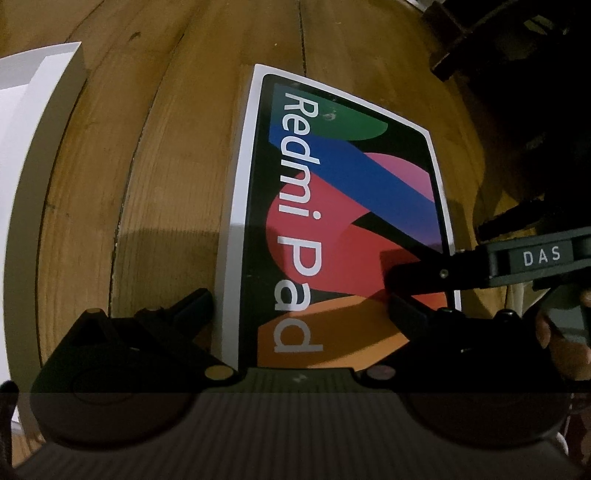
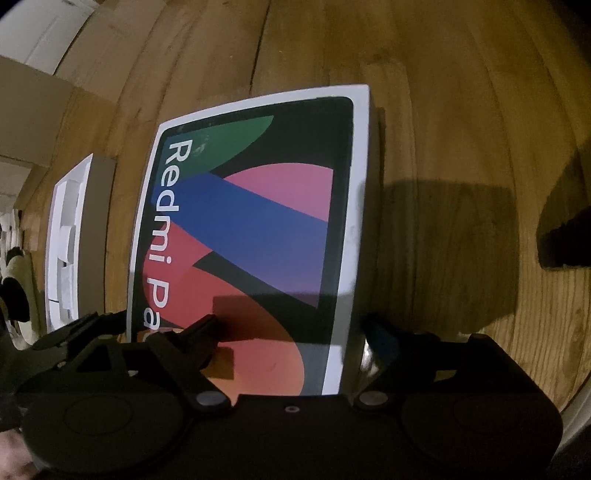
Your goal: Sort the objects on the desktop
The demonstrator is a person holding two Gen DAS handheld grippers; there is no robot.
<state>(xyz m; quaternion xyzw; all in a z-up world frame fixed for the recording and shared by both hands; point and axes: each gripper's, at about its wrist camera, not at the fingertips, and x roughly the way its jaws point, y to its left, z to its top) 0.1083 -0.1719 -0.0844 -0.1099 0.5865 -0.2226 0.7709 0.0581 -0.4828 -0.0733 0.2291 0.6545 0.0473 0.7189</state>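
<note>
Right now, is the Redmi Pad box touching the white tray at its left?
Apart. The right wrist view shows a strip of wooden table between the Redmi Pad box and the white tray.

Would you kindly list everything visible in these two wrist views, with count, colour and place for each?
Redmi Pad box lid: one, white-edged with a black panel and green, blue, pink, red and orange shapes, lying flat on the table between both grippers.
White box tray: one, white with moulded compartments, on the table to the lid's left, apart from it.
Wooden table: one, brown planks, under everything.
Dark object: one, black, far right corner in the left wrist view; too dark to identify.
Left gripper: one, black, jaws apart, straddling the lid's near end.
Right gripper: one, black, jaws apart, one finger over the lid's near right part and the other beyond its right edge.
</note>
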